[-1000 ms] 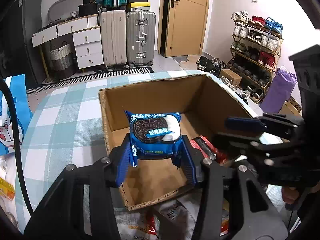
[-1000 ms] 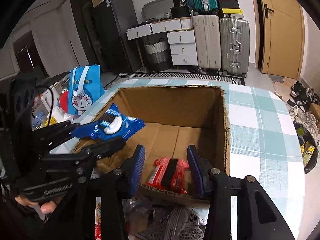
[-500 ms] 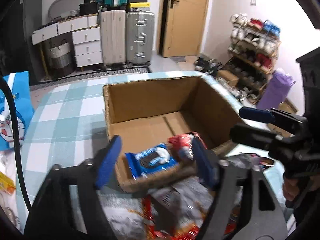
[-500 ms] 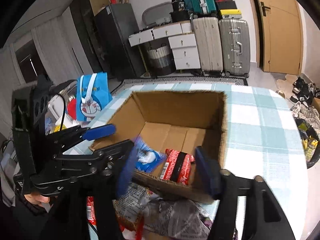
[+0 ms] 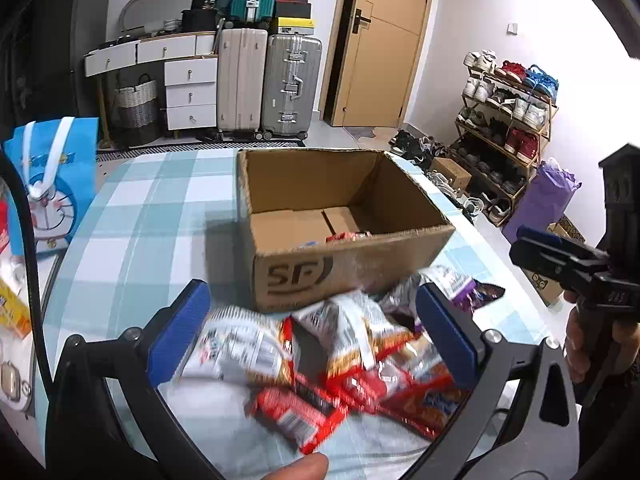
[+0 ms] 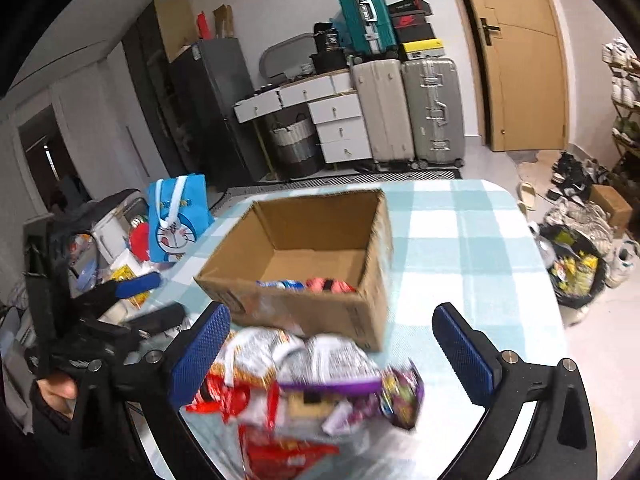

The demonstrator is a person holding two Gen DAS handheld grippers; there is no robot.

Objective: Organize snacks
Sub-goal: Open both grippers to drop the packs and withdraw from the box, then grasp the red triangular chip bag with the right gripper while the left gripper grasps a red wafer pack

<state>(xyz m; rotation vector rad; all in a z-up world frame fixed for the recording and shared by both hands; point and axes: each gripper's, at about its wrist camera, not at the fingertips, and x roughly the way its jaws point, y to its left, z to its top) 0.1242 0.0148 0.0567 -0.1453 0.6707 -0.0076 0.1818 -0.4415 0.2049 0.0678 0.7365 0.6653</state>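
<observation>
Against the far wall stand a beige hard-shell suitcase (image 5: 241,80) and a silver ribbed suitcase (image 5: 291,86), beside a tan wooden door (image 5: 384,48). Nearer, a blue-and-white checked surface (image 5: 136,232) carries an open brown cardboard box (image 5: 340,268) printed with dark letters on its near wall. Inside the box, against that near wall, lie a blue-wrapped cookie pack (image 6: 282,284) and a red snack pack (image 6: 330,285); from the left wrist view only their top edges show over the rim.

Just in front of the box sits a loose pile of snack packets (image 5: 332,356) in silver, red and purple wrappers, blurred in both views, touching the box's near wall.

The left tool (image 5: 316,340) stands over this pile with its blue-padded jaws spread wide; they have just been opening, and nothing is pressed between the pads, though the packets lie on the surface below the gap. The right tool (image 6: 332,360) is likewise wide apart, its jaws having just been opening, with the pile beneath and no packet gripped. Each tool shows at the edge of the other's view, held in a hand.

A blue cartoon-cat gift bag (image 5: 52,184) stands at the surface's left side, well apart from the box.
</observation>
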